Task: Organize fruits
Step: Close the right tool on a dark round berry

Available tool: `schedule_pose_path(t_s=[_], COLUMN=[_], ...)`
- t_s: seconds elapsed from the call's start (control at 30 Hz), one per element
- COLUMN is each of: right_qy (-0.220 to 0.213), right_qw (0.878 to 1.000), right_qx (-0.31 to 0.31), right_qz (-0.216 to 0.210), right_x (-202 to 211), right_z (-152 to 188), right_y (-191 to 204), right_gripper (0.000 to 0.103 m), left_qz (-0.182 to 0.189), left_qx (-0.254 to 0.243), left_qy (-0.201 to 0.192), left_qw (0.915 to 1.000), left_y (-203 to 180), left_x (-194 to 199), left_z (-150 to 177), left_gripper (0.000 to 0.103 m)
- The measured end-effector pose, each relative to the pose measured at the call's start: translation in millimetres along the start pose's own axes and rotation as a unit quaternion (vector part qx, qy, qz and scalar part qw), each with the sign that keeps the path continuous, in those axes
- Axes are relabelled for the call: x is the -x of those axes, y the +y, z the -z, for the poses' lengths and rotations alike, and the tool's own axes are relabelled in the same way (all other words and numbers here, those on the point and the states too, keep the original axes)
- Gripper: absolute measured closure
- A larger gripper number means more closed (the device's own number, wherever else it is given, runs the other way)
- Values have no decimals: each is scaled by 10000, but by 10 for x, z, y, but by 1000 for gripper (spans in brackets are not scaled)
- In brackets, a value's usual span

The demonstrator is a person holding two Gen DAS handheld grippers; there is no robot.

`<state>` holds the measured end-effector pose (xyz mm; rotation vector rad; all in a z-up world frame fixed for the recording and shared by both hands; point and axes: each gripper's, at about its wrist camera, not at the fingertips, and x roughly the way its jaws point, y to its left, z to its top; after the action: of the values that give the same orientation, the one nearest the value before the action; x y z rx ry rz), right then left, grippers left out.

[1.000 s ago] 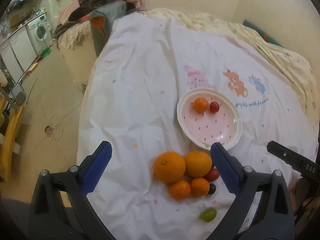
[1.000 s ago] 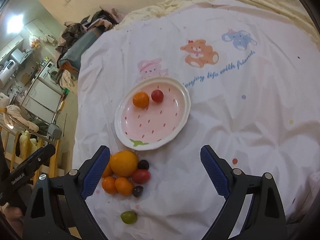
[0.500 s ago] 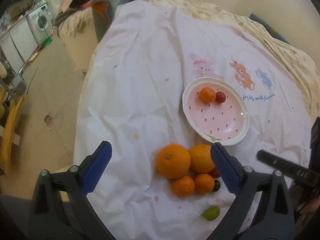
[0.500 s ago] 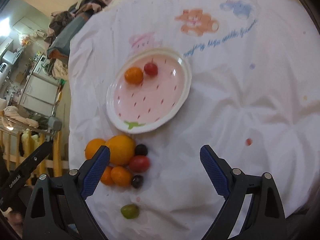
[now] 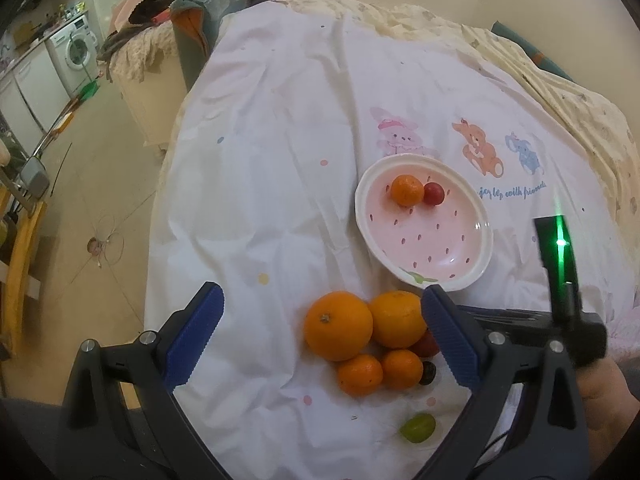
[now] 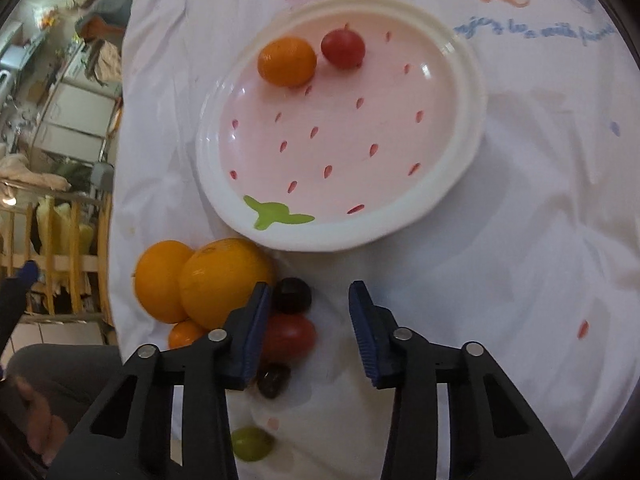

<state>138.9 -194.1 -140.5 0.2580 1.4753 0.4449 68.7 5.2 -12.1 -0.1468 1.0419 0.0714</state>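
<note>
Right wrist view: our right claw (image 6: 306, 308) has just been narrowing, nothing pinched, beside the red tomato (image 6: 290, 339) below the plate (image 6: 466, 136). Our left claw (image 5: 320, 340) gapes wide.

a: what's different now?
b: the right gripper (image 6: 306, 334) has dropped close over the fruit pile by the plate (image 6: 448, 196).
a: and its jaws?
b: just been closing, a red tomato (image 6: 290, 338) between them, pads not clearly pressing.

The right gripper (image 6: 307, 300), its jaws just closing, has a red tomato (image 6: 289, 338) and dark grape (image 6: 291, 295) between them, unpinched.
</note>
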Motion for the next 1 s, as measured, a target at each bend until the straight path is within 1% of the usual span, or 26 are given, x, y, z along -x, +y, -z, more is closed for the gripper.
schedule_pose_path(t_s=[0.17,0.3,0.47,0.53,0.6,0.63,0.67,0.77,0.87,0.93,1.0], right_qy=[94,316,578,501,409,402,419,354,281,149,55], right_qw=[9999,9994,9977,9978,9979,9978,9976,9969,9978,9984,9988], right_qx=[-1,23,343,435,490,522,549,705,600,545,421], right_qz=[-86,-124,-88,5,67,60,-2,50,-63,-82,-256], right_x=[-80,-140,-193,-205,-200,-199,-197,-183,-145,-45,89], right_z=[-58,-97,-43,-31,-25,-20,-14,-9,-11,-19,22], right_y=[18,23,127,163,187,202,216,269,198,108,31], right_gripper=[65,65,65,66,71,79,79,80,80,80,80], left_qz=[19,75,92,114,114,122,134,131,129,99,94], left_qx=[49,26,13,60,110,137,166,260,361,418,491], left_qy=[126,125,247,294,305,301,294,313,336,321,324], left_qw=[9999,9999,9997,9995,9994,9994,9993,9991,9987,9986,9982], left_y=[27,9,-11,1,23,37,55,117,181,217,256], left_x=[-58,-67,-127,-149,-157,-160,-161,-185,-205,-209,-217], left_z=[-9,-9,4,9,8,5,4,4,-6,-8,-7], left_gripper=[5,5,5,5,5,5,5,5,5,5,5])
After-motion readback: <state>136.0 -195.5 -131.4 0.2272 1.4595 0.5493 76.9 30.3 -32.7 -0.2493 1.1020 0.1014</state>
